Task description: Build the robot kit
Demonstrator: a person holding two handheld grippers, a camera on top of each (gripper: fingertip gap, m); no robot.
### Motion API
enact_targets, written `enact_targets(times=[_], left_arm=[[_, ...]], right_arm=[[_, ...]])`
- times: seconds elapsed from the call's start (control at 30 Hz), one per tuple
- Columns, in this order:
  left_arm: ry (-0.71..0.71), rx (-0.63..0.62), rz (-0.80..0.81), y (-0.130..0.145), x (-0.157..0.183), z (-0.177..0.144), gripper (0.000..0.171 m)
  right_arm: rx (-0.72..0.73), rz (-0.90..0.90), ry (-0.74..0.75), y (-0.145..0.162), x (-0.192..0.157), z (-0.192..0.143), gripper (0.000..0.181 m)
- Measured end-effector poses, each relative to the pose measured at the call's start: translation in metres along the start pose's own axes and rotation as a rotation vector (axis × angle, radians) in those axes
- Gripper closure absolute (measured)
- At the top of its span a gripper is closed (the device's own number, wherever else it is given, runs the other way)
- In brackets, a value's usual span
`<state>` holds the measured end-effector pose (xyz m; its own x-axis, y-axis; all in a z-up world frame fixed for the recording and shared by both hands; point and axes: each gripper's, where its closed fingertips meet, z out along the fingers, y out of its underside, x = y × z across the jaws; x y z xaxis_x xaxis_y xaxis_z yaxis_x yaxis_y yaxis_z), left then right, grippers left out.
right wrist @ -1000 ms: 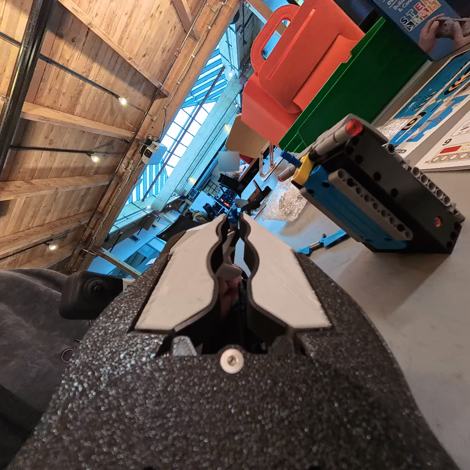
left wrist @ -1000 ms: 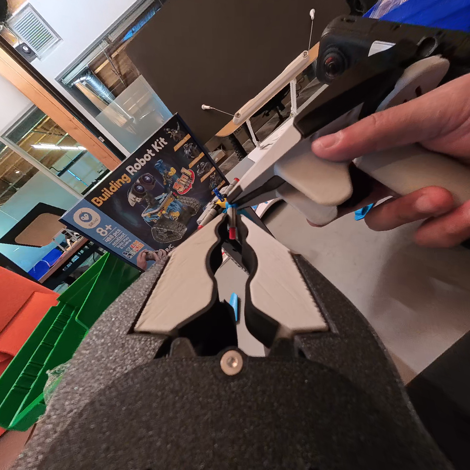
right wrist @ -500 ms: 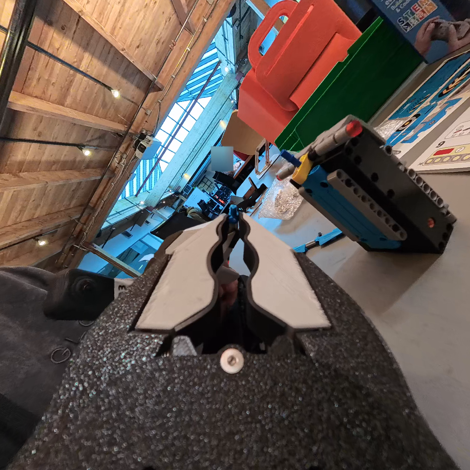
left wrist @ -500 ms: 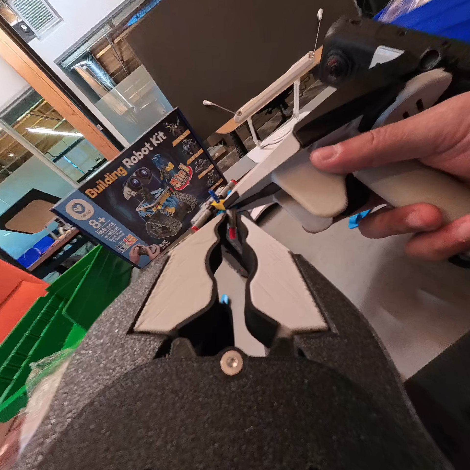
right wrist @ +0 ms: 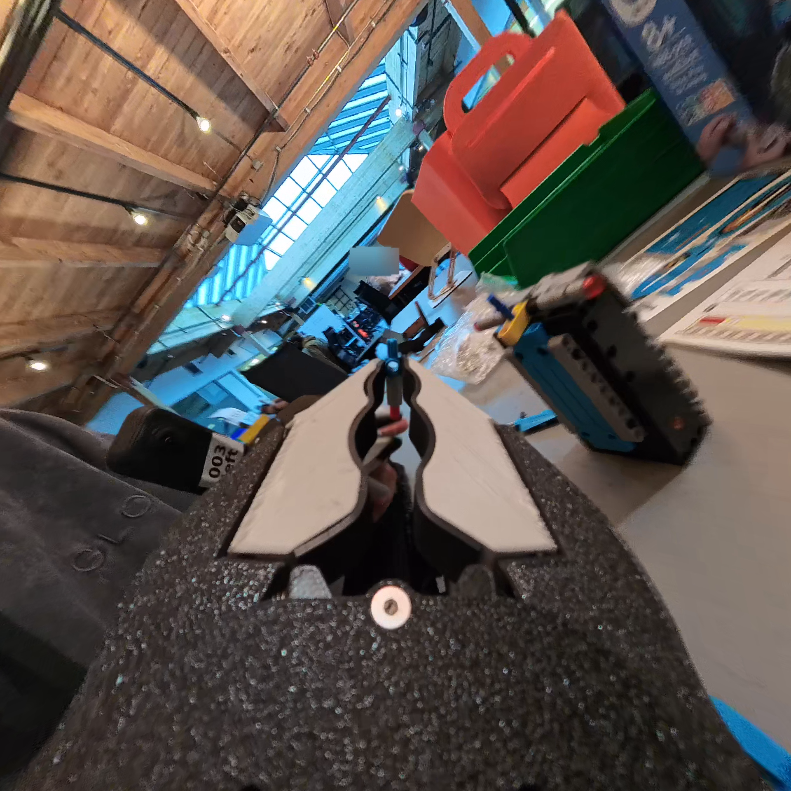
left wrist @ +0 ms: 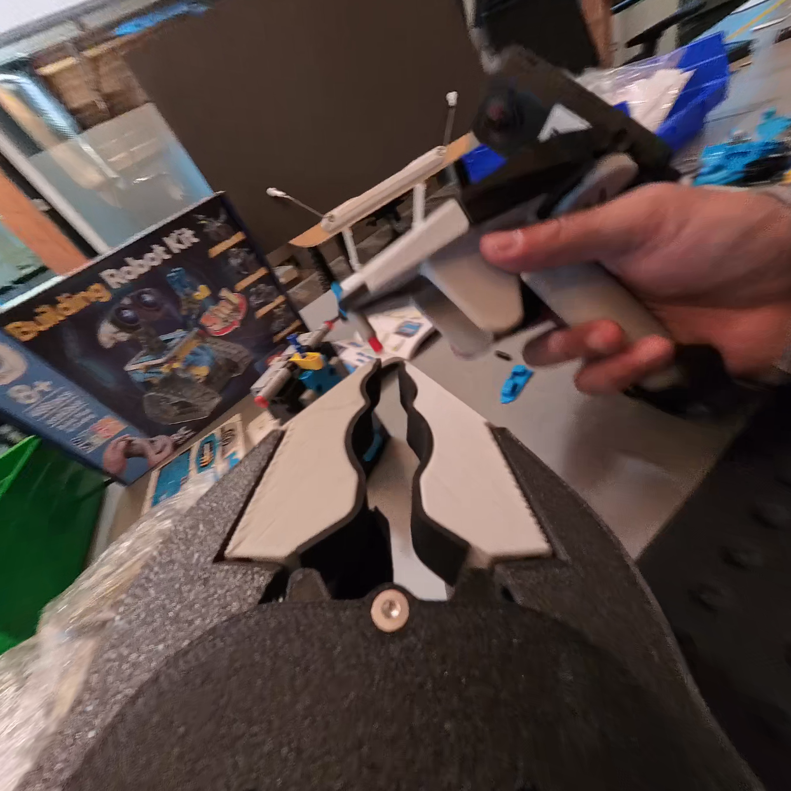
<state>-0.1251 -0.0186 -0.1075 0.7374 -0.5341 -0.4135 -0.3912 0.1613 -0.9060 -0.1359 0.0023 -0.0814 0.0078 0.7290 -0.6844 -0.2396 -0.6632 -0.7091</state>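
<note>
Being pinched at the tips of the right gripper [right wrist: 390, 371], jaws narrowed on it, a grey axle pin with blue connector [right wrist: 391, 376] is being carried level and steady, clear of the brick assembly [right wrist: 608, 368] lying beyond, while the left gripper [left wrist: 388, 364], jaws slightly parted and empty, is being kept just below.

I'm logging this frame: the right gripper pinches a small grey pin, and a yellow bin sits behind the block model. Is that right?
Not quite. The bin is green, not yellow, as the right wrist view shows. The rest holds: the right gripper pinches the small grey pin, and the bin sits behind the block model.
</note>
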Motion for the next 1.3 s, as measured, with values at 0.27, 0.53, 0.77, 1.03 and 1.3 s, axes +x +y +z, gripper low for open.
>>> enact_targets(times=[0.27,0.53,0.77,1.03,1.3], left_arm=[[0.431,-0.204,-0.098,0.014,0.054,0.016,0.163],[0.562,-0.508,-0.317,0.040,0.083,0.098,0.147],[0.437,-0.584,-0.393,0.054,0.098,0.130,0.147],[0.462,-0.598,-0.345,0.065,0.102,0.139,0.168],[0.586,-0.372,-0.183,0.031,0.107,0.123,0.168]], right_arm=[[-0.561,-0.511,0.624,-0.010,0.060,-0.142,0.174],[-0.373,-0.481,0.782,-0.005,0.089,-0.166,0.174],[-0.298,-0.561,0.820,-0.017,0.087,-0.169,0.174],[-0.328,-0.533,0.762,-0.008,0.086,-0.163,0.174],[-0.328,-0.407,0.686,0.000,0.090,-0.164,0.174]])
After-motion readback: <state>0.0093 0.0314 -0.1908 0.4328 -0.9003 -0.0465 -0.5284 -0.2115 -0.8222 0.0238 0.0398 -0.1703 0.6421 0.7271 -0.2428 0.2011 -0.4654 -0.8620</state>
